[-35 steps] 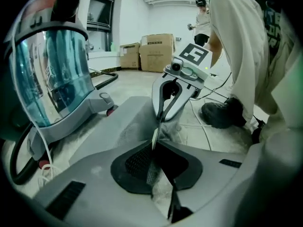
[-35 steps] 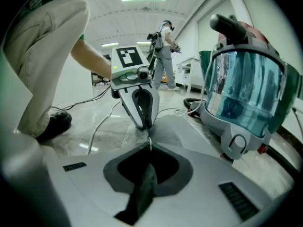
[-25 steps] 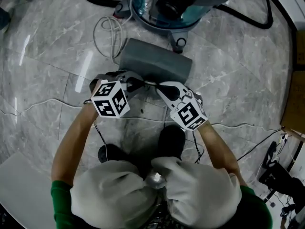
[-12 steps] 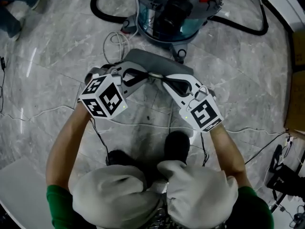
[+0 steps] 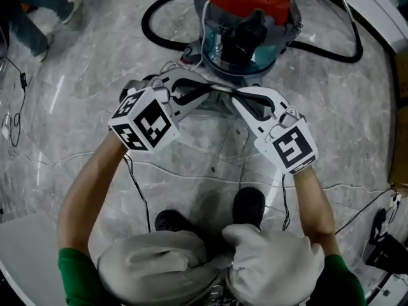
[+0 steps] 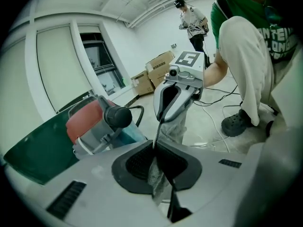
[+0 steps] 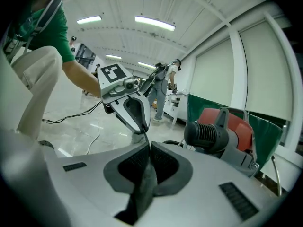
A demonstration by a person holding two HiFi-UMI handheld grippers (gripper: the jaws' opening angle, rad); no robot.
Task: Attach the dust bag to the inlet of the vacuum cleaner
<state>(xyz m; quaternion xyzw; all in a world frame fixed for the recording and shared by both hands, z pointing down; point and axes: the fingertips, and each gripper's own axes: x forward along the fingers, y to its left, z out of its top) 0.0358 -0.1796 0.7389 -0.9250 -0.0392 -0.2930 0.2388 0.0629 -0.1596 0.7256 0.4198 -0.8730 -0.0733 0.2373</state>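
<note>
The grey fabric dust bag (image 5: 222,89) hangs stretched between my two grippers, lifted off the floor; most of it is hidden beneath them. My left gripper (image 5: 212,88) is shut on one end of its top edge, where grey cloth (image 6: 156,171) shows pinched between the pads. My right gripper (image 5: 234,92) is shut on the other end, with dark cloth (image 7: 143,183) in its jaws. Just beyond the bag stands the vacuum cleaner (image 5: 252,40), with a red lid, a clear blue drum and a black ribbed inlet stub (image 7: 206,132).
A black hose (image 5: 156,24) loops around the vacuum on the marble floor. Thin cables (image 5: 137,183) trail past the person's shoes. A white board (image 5: 25,247) lies at the lower left. Cardboard boxes (image 6: 156,70) and a standing person (image 6: 193,22) are far off.
Both grippers have risen off the floor with the dust bag held between them and now sit closer to the vacuum cleaner.
</note>
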